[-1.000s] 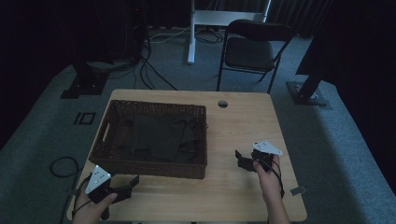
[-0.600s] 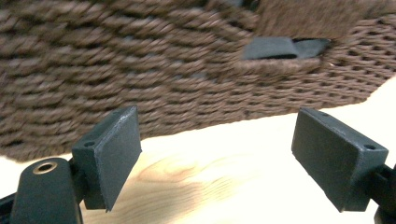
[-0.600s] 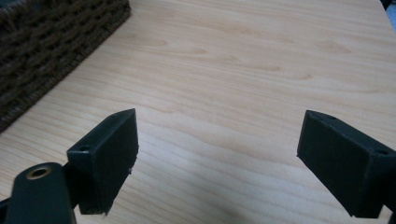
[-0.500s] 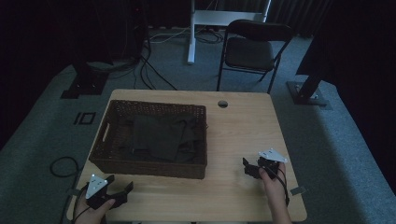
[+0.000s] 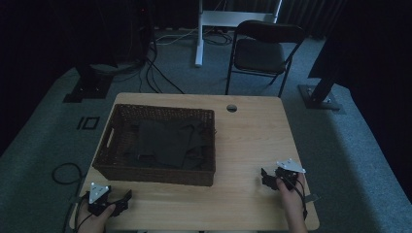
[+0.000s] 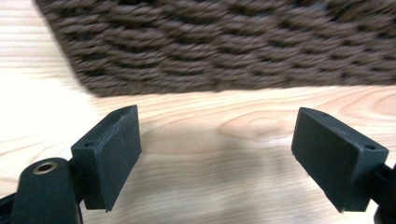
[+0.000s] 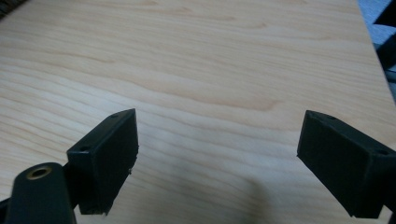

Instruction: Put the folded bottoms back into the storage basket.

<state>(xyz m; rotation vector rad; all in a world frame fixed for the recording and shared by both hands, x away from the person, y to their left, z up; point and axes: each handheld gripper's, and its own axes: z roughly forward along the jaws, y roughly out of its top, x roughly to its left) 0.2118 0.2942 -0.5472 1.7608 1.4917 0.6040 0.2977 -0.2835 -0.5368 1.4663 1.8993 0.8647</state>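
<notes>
Two claws: left claw [image 5: 121, 201] and right claw [image 5: 266, 177], both released, empty.
Basket [image 5: 145, 172]: just ahead of left claw; right claw well apart.
Nearer: left.

Your basket [image 6: 233, 42] runs off the top and right edges of the left gripper view, its weave blurred. In the high view, dim light leaves the dark cloth [image 5: 165, 143] inside hard to identify, and your forearms are cut off below.
</notes>
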